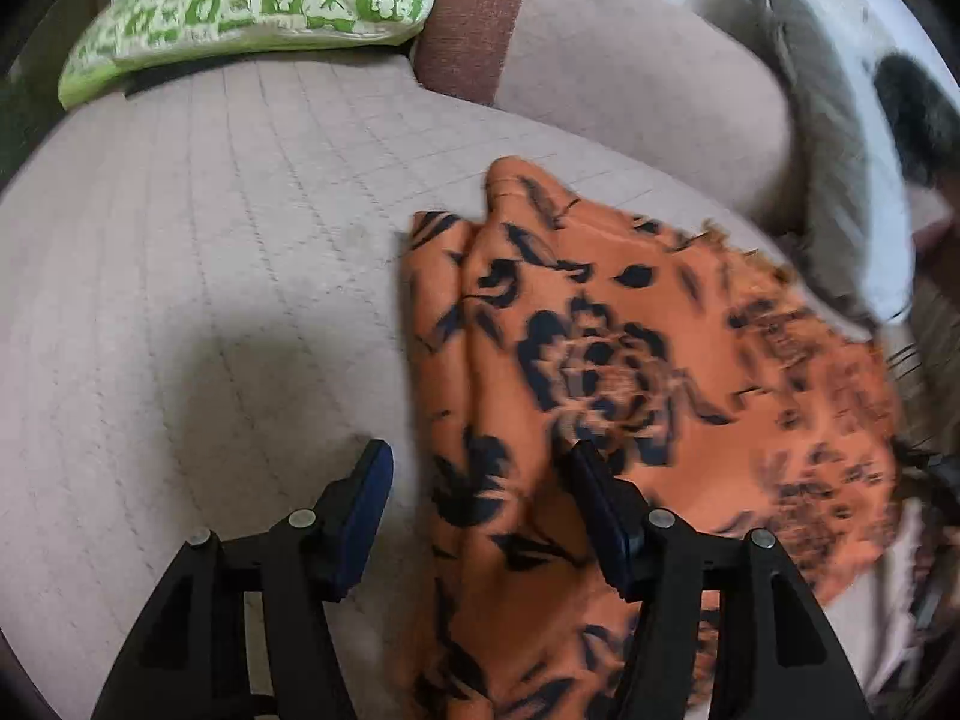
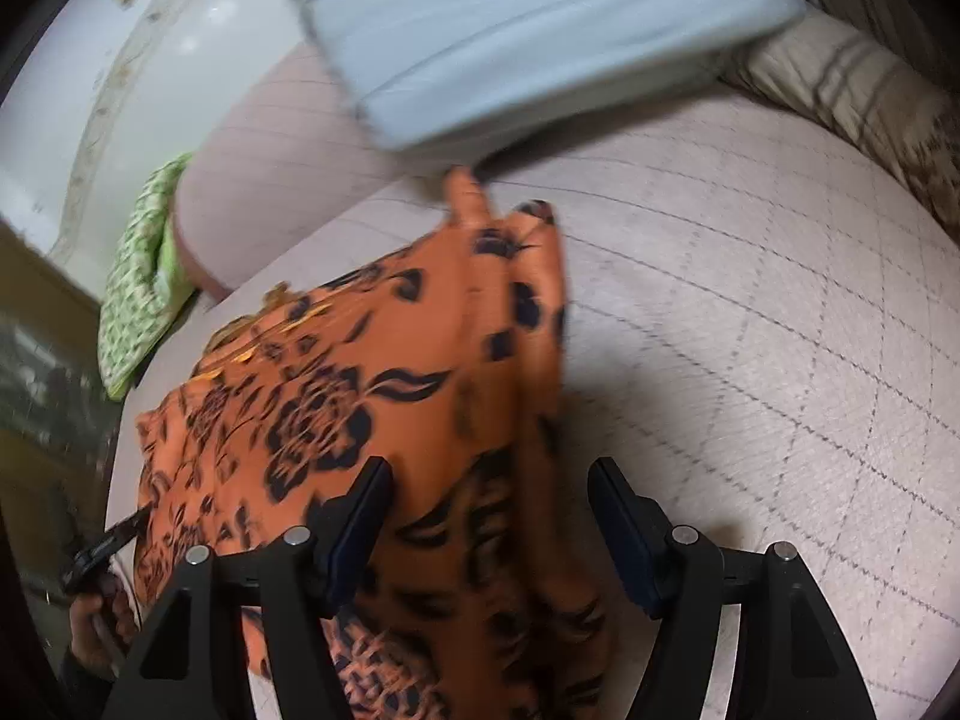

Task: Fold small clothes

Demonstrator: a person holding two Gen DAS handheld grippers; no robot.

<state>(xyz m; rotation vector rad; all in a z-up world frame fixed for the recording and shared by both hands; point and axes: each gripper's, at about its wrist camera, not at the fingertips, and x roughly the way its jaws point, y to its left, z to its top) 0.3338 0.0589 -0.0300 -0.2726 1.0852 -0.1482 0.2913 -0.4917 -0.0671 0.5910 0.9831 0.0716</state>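
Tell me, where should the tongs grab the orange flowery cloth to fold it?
Probably the orange cloth is best pinched at its long folded edge, coming in from the bare mattress side. That edge sits bunched and slightly raised, so a finger could slip under.

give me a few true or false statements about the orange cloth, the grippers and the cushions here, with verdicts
1. The orange floral garment lies on a quilted pale surface. True.
2. The left gripper is clamped shut on the garment. False: its jaws stand apart, with the garment's edge between them and the pads not pressing.
3. A green patterned cushion lies at the far end of the surface. True.
4. The right gripper holds the pale blue cushion. False: it is open over the garment, and that cushion lies well beyond it.
5. The garment is plain, with no print. False: it carries dark flowers and leaves.
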